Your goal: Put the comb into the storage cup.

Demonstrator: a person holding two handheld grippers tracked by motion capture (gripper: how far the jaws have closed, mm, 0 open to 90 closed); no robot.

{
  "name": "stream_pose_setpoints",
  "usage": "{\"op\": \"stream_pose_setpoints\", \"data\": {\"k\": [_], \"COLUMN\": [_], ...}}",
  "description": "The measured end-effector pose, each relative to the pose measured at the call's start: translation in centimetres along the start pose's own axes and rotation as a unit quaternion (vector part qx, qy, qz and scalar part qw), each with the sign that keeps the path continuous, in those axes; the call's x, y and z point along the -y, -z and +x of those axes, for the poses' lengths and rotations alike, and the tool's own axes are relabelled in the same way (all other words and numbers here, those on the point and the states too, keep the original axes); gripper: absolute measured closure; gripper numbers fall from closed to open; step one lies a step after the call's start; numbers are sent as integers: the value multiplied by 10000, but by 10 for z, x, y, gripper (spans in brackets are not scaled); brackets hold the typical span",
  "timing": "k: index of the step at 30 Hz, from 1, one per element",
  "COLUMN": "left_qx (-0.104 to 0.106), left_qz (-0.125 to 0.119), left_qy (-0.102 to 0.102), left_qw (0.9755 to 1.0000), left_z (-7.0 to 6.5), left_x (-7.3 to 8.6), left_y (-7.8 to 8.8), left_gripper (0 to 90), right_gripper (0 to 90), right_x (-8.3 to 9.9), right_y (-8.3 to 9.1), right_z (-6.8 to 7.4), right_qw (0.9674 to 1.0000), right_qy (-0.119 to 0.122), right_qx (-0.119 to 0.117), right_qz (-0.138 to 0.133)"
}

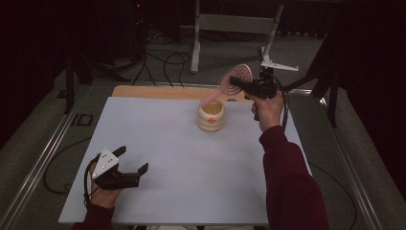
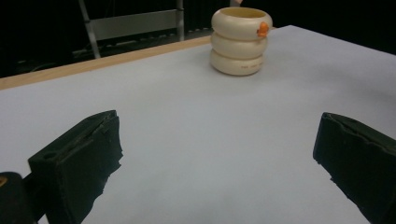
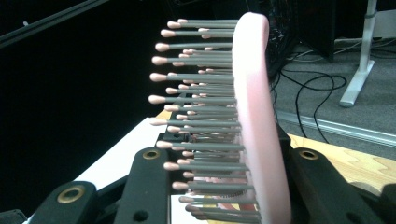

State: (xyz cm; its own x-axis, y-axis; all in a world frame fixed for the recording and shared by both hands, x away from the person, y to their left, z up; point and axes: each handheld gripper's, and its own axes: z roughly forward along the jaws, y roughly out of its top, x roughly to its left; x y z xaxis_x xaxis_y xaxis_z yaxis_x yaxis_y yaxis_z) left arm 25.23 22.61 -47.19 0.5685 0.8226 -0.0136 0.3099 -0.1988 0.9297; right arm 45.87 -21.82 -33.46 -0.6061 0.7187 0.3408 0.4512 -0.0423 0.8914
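A pink hairbrush [image 1: 236, 76] with grey bristles hangs tilted over the far side of the table. My right gripper [image 1: 238, 84] is shut on its head. In the right gripper view the brush [image 3: 254, 116] stands edge-on between the jaws of the right gripper [image 3: 229, 186], bristles pointing left. Its handle slopes down to the mouth of a cream ribbed cup [image 1: 211, 116] with an orange mark. Whether the tip is inside, I cannot tell. My left gripper [image 1: 131, 160] rests open at the near left of the table. The left gripper view shows its jaws [image 2: 217, 158] wide apart and the cup [image 2: 239, 41] farther off.
A white sheet [image 1: 167, 158] covers the table, and a strip of wood [image 1: 158, 92] shows along its far edge. A metal stand [image 1: 230, 24] and cables [image 1: 167, 62] are on the floor behind. A metal rail [image 1: 43, 163] runs along the table's left side.
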Motion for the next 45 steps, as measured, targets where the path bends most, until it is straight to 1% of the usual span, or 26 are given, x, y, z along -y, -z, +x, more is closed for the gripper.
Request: {"op": "stream_pose_setpoints", "data": {"k": [16, 23, 29, 32, 34, 45], "left_qx": [-17, -25, -27, -23, -23, -14], "left_qz": [11, 5, 0, 9, 19, 27], "left_qy": [28, 30, 31, 27, 20, 10], "left_qw": [10000, 10000, 10000, 10000, 10000, 10000], "left_z": [0, 0, 0, 0, 0, 0], "left_x": [0, 0, 0, 0, 0, 0], "left_y": [0, 0, 0, 0, 0, 0], "left_gripper": [11, 11, 11, 11, 11, 11], "right_gripper": [640, 640, 640, 640, 640, 640], "right_x": [2, 4, 6, 6, 7, 11], "right_y": [0, -2, -4, -5, -7, -12], "right_z": [-4, -5, -5, -5, -4, -5], "right_qw": [9998, 9996, 9995, 9994, 9991, 9989], "right_qy": [44, 64, 56, 74, 130, 101], "right_qx": [175, 263, 278, 307, 329, 350], "right_qz": [27, 94, 139, 160, 217, 285]}}
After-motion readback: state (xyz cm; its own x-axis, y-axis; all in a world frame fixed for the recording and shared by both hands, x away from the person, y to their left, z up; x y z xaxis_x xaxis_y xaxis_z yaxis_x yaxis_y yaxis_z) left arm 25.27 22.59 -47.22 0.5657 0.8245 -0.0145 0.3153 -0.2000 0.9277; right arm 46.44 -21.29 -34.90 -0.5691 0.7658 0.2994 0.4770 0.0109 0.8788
